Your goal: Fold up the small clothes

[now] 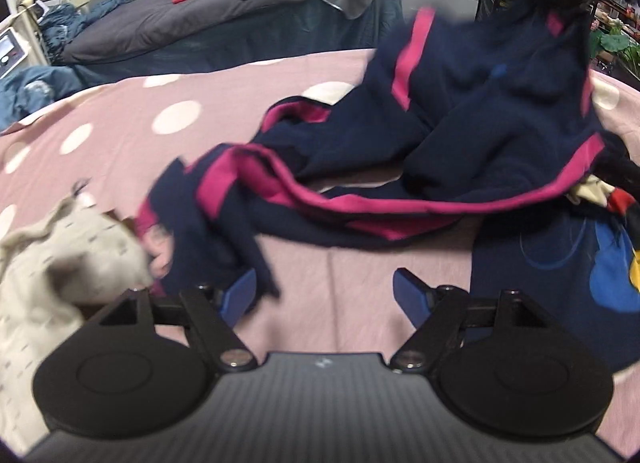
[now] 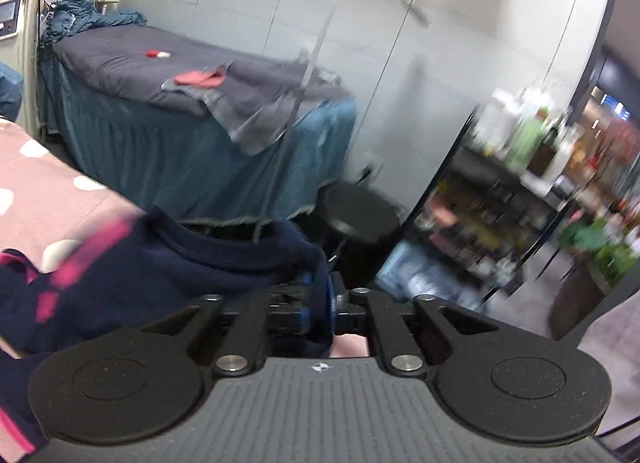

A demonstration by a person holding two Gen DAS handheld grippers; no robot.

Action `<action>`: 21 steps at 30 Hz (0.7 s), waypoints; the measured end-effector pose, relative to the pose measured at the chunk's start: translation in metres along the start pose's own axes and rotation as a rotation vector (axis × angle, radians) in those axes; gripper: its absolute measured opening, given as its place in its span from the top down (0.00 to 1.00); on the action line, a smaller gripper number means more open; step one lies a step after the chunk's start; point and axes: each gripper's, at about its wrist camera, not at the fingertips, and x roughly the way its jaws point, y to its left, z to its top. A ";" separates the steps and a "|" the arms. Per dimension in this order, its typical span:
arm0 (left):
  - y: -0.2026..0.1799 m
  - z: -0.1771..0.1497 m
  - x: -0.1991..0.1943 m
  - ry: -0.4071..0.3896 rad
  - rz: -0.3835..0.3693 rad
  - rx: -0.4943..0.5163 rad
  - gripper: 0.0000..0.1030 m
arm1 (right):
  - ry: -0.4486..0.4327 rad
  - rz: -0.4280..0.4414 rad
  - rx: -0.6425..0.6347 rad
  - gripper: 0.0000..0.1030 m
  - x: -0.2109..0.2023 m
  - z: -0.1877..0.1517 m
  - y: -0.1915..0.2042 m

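Two hand-held grippers: left (image 1: 325,295) spread wide; right (image 2: 319,305) pinches soft navy pink-striped garment (image 1: 460,123)

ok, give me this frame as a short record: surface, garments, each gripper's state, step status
surface: pink bedspread with white dots
main garment: navy trousers with pink side stripes, crumpled, one end lifted off the bedspread
other clothes: beige knit top at left; navy printed garment at right
left gripper: open, low over the bedspread, a trouser leg end beside its left finger
right gripper: shut on the navy trousers, holding them up
background: grey massage bed
status: not yet folded
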 end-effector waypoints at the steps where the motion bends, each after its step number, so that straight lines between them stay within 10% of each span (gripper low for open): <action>1: -0.003 0.002 0.007 0.007 -0.006 0.000 0.25 | 0.000 0.004 0.012 0.59 -0.002 -0.005 0.004; 4: -0.011 0.000 0.019 0.044 -0.089 -0.034 0.21 | 0.015 0.129 0.026 0.21 -0.031 -0.034 0.025; 8: -0.029 -0.018 0.014 0.059 -0.177 0.014 0.00 | 0.167 0.474 0.008 0.24 -0.082 -0.092 0.054; 13: -0.065 -0.041 0.006 0.055 -0.221 0.165 0.01 | 0.194 0.584 -0.178 0.23 -0.142 -0.157 0.076; 21: -0.074 -0.040 0.006 0.096 -0.291 0.044 0.61 | 0.132 0.543 -0.372 0.21 -0.156 -0.183 0.091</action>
